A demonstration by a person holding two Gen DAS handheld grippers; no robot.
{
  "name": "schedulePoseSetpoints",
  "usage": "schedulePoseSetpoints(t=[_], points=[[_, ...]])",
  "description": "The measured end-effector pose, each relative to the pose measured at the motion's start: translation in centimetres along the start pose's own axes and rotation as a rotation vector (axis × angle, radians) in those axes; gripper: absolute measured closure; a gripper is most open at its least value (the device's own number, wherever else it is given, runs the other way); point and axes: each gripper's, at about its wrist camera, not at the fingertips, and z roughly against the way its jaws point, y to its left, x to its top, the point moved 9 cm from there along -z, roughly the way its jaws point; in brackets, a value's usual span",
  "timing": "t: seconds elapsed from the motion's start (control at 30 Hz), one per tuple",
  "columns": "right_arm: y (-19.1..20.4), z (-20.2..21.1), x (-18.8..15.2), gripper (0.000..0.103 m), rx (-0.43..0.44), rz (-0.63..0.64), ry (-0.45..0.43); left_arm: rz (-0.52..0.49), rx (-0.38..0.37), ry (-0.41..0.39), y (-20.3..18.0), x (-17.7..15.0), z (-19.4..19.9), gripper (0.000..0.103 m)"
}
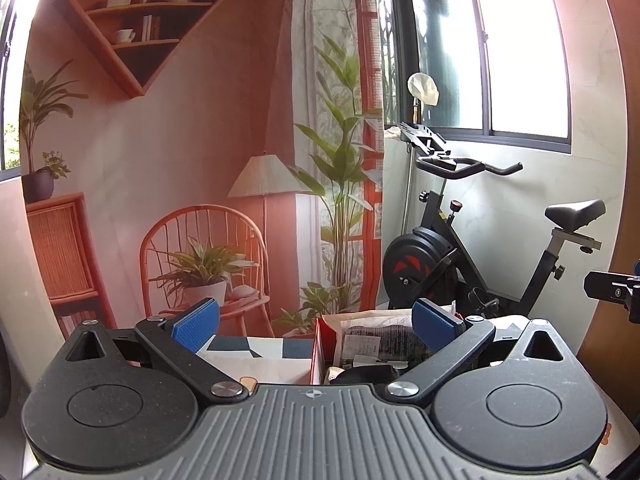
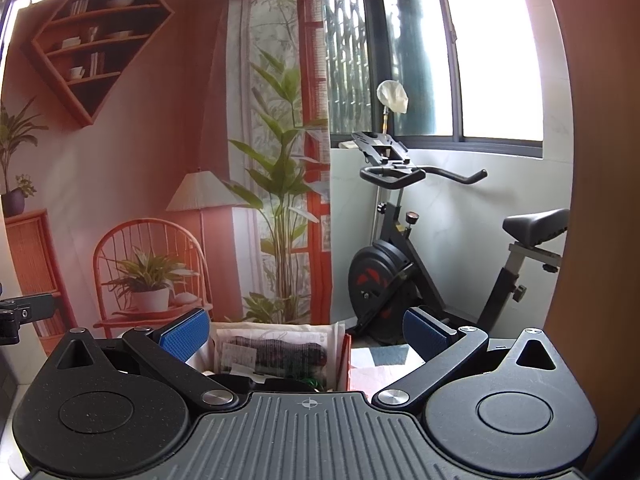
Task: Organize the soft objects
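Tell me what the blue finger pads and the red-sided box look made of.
Blue finger pads: likely rubber, matte, with a fine grid texture. Red-sided box: probably cardboard, judging by its thin flat wall; hard to confirm.

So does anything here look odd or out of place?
Only mildly: a pale cloth is bunched over the top of a pole behind the exercise bike. The red box looks crammed with packets. Nothing spilled or broken.

Daylight from window (image 1: 524, 44) blown out to white glare, interior evenly lit, soft shadows, sharp focus, strong fisheye curvature at edges
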Motion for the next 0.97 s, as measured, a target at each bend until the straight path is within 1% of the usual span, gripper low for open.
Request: schedulePoseSetpoints(t=[0.27, 0.6, 0.97], points=[[0.0, 0.02, 0.13, 0.0, 0.002, 0.001, 0.0, 0.001, -0.004, 0.015, -0.05, -0.23, -0.32, 0.0], [0.02, 0.14, 0.14, 0.0, 0.003, 0.002, 0.0, 0.012, -0.02, 0.012, -0.2, -0.34, -0.22, 0.0], [0.04, 0.18, 0.21, 0.0, 0.003, 0.003, -0.001, 0.017, -0.021, 0.007, -0.16, -0.33, -0.19, 0.0]])
